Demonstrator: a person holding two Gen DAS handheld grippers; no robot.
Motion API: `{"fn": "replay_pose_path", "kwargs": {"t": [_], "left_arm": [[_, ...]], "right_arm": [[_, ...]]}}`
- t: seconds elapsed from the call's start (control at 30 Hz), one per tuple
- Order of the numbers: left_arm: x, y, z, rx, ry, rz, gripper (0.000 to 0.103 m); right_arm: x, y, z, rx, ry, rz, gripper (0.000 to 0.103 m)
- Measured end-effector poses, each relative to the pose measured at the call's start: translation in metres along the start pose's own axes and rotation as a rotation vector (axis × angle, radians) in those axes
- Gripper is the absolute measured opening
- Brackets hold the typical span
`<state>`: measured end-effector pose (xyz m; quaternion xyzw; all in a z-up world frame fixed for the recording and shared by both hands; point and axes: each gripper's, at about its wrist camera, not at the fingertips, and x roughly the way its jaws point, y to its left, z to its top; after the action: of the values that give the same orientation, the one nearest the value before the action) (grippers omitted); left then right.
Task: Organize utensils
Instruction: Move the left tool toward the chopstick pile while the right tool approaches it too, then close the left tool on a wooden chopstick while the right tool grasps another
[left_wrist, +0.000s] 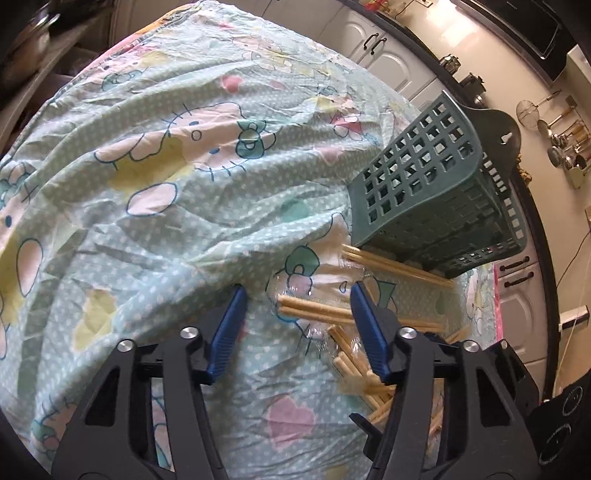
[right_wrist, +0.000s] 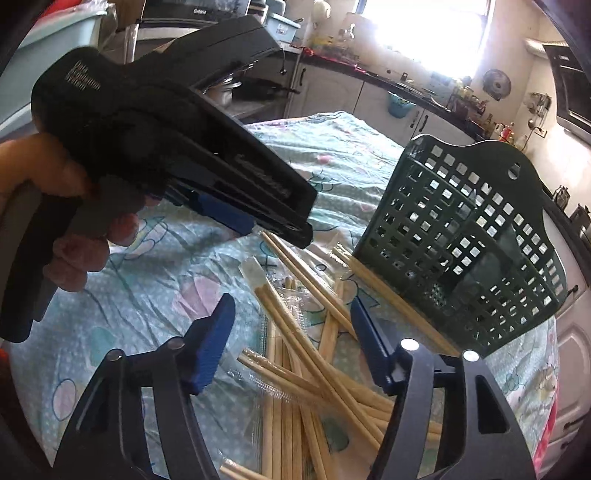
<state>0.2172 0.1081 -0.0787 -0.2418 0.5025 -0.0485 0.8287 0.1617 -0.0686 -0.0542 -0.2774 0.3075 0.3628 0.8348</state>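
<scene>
left gripper (left_wrist: 297, 295): I see the blue pads apart, nothing pressed between them. Tips point down at the cloth.
left gripper, other view: black body with a blue finger (right_wrist: 225, 216), held in a person's hand (right_wrist: 79, 236), sits up and left of my right tool, nose aimed at the far end of the pile.
right gripper (right_wrist: 291, 314): blue pads apart, not clamped on anything. Pile lies under and between the fingers; I can't tell if either pad touches a stick.
pale wooden chopsticks (right_wrist: 314, 369): loose crossed heap on the cloth, spreading from just ahead of the right tool back under its body. Some are in clear plastic sleeves. In the left view, the chopstick ends (left_wrist: 314, 308) lie just ahead of the tips and toward the right finger, more running under that finger.
dark green plastic lattice basket (right_wrist: 461, 236): ahead and right of the right tool, tilted, open side toward me, a hanging tab with a hole at its top. A few sticks lie against its near lower edge. From the left tool it is (left_wrist: 424, 173) ahead and far right.
mint cartoon-print cloth (left_wrist: 147, 184): rumpled, covers the whole work surface under both tools.
kitchen cabinets (left_wrist: 388, 55): white doors with dark handles, well beyond the cloth.
hanging metal ladles and strainers (left_wrist: 557, 129): on the wall far right of the left tool.
</scene>
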Motion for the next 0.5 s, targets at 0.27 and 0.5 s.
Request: {"fn": "replay_pose_path", "kwargs": {"t": [0.27,0.5], "left_arm": [[0.005,0.001,0.005,-0.009,0.010,0.019,0.016],[0.003,-0.008,0.007,0.033,-0.006,0.017,0.003]], "right_arm": [[0.018,0.001,0.003,-0.057,0.022,0.014,0.032],[0.010,0.003,0.001,-0.088,-0.032,0.011,0.018]]}}
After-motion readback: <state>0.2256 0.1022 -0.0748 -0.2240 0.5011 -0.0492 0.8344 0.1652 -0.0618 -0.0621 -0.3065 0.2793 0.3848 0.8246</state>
